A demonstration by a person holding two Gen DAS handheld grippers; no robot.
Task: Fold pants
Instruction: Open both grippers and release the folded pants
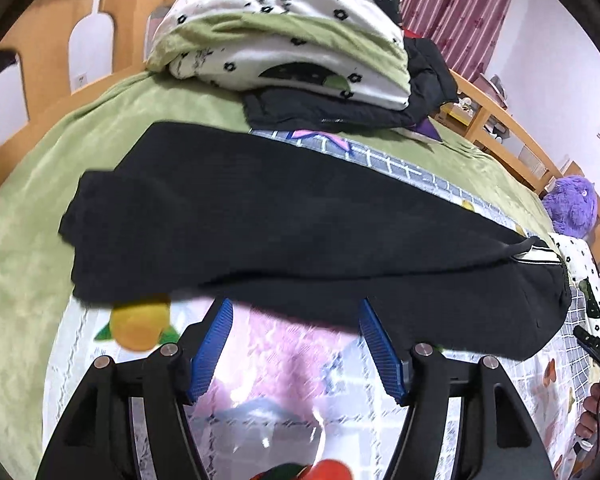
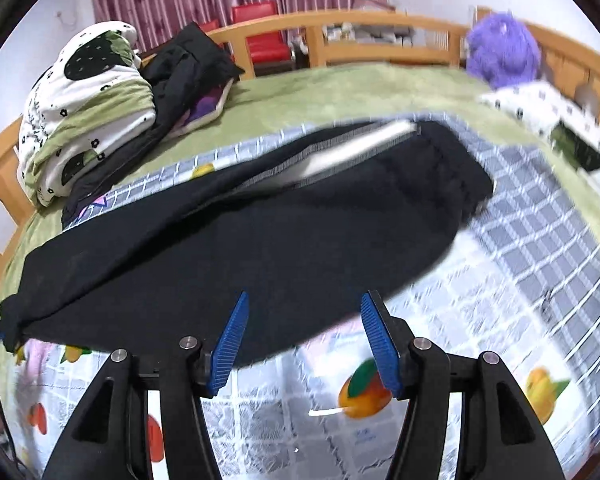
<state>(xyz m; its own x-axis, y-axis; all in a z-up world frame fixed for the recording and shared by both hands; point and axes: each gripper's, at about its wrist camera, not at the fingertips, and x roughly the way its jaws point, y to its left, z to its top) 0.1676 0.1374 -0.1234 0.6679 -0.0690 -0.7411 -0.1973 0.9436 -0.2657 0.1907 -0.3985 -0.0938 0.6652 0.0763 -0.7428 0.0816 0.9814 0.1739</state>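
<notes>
Black pants (image 1: 284,232) lie stretched across a fruit-print mat (image 1: 260,364) on the bed, folded lengthwise with one leg on the other. The cuffs are at the left in the left wrist view; the waistband with a white stripe (image 1: 536,254) is at the right. My left gripper (image 1: 296,308) is open and empty, just before the pants' near edge. In the right wrist view the pants (image 2: 260,232) run from lower left to the waist end (image 2: 452,168) at upper right. My right gripper (image 2: 304,304) is open and empty over the near edge.
A folded green and white quilt (image 1: 284,40) and a dark jacket (image 1: 340,108) are stacked at the bed's far end. A purple plush toy (image 2: 500,52) and a spotted pillow (image 2: 548,116) lie at the right. Wooden bed rails (image 2: 380,28) surround the green bedspread (image 1: 60,184).
</notes>
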